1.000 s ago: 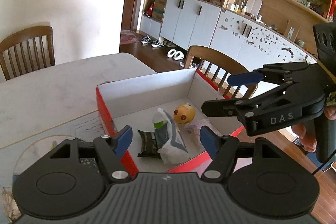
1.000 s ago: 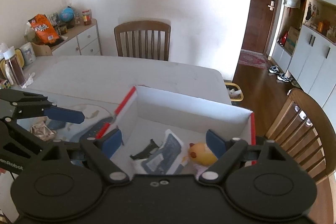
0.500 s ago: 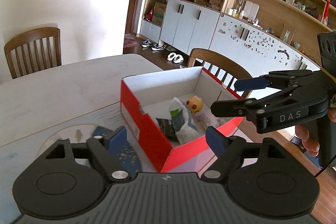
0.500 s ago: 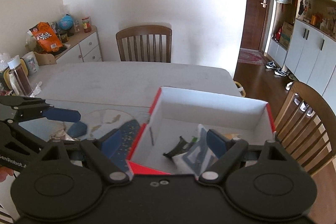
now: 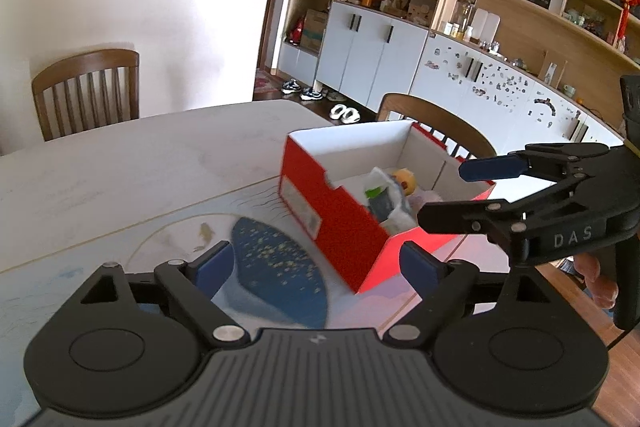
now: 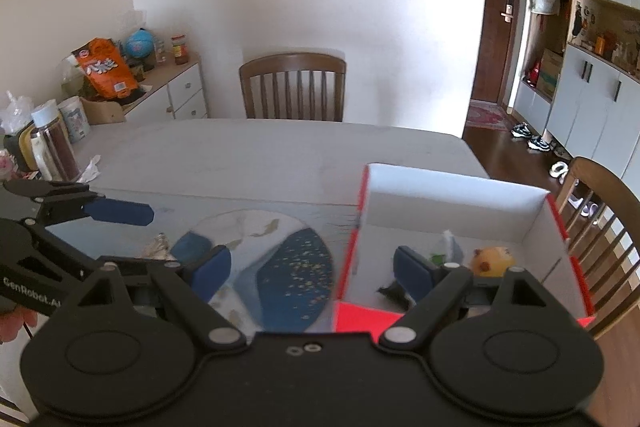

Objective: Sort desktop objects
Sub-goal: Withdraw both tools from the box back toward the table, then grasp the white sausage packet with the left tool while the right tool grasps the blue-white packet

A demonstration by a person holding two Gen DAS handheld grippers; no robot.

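Observation:
A red shoebox (image 5: 340, 231) with white inner walls (image 6: 452, 203) stands on the table's right side. Inside lie a yellow round toy (image 6: 492, 259), a white packet (image 5: 384, 195) and a dark packet (image 6: 394, 291). My left gripper (image 5: 316, 265) hovers over the blue-patterned mat (image 5: 276, 267), short of the box; its jaws are opening with nothing between them. My right gripper (image 6: 312, 271) is open and empty, straddling the box's near left wall. In the left wrist view the right gripper (image 5: 460, 193) hangs above the box's near right corner. A crumpled foil wrapper (image 6: 158, 247) lies on the mat by the left gripper (image 6: 156, 229).
A wooden chair (image 6: 294, 87) stands at the table's far side and another (image 6: 600, 211) right beside the box. Bottles and jars (image 6: 52, 147) crowd the table's left end. A sideboard (image 6: 176, 95) with an orange snack bag is behind them.
Both grippers have drawn back and to the left from over the box, which now sits farther right in both views. The left jaws have spread wider.

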